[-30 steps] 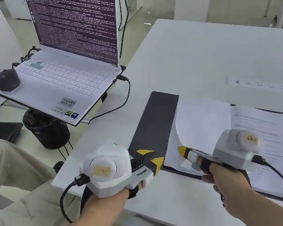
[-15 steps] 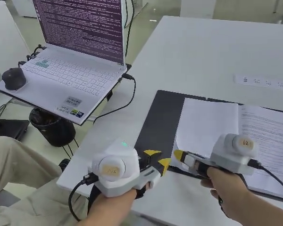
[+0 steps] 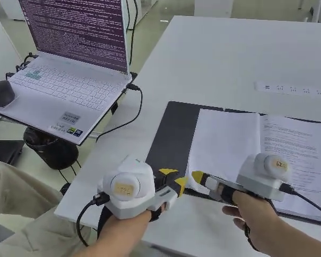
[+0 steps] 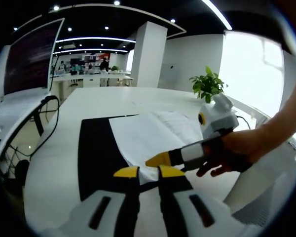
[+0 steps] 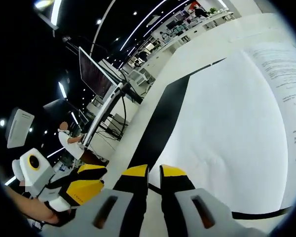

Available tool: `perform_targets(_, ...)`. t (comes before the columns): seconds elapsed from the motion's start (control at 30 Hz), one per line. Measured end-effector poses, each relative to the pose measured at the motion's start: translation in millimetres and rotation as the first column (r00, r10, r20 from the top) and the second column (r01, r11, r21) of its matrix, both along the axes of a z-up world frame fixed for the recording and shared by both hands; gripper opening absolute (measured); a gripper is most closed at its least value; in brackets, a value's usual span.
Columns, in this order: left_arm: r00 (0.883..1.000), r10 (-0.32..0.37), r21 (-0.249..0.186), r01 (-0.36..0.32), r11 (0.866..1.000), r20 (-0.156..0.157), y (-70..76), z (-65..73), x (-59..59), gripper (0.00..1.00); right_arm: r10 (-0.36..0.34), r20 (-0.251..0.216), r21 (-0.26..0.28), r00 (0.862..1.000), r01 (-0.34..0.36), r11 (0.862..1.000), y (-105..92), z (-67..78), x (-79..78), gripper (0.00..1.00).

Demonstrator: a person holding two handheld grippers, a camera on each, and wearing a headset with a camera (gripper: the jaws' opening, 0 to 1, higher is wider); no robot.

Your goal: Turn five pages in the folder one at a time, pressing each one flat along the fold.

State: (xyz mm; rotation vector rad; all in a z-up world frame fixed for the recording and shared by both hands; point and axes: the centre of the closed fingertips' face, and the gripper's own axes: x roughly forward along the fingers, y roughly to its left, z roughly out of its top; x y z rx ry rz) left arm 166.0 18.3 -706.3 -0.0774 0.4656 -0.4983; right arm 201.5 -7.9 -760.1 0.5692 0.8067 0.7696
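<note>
Nearest, the left tool (image 3: 174, 178) hovers just off the lower left corner of the folder (image 3: 171, 134). Its yellow-tipped jaws are a narrow gap apart and grip nothing. The right tool (image 3: 197, 175) meets the bottom corner of a blank white page (image 3: 224, 144). Its jaws are close together, but I cannot tell if they pinch paper. The folder lies open on the white worktop (image 3: 224, 59), with a matte black cover, the page slightly bulged, and printed sheets (image 3: 294, 150) at right. Beyond lies a power strip (image 3: 294, 89).
</note>
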Motion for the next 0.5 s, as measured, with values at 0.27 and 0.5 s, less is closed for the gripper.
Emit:
perform_targets(0.27,0.998,-0.061,0.014,0.061,0.998,-0.035,-22.2,-27.4,20.7,0.1,-0.093,-0.012,0.057,0.996,0.093,0.994,-39.3,14.8,20.7,0.05)
perform_targets(0.5,0.994,-0.076,0.032,0.079,0.996,-0.08,-34.6,-55.7,39.4,0.1,-0.166,-0.023,0.102,0.986,0.167,0.981,-80.6,26.2,42.8,0.01)
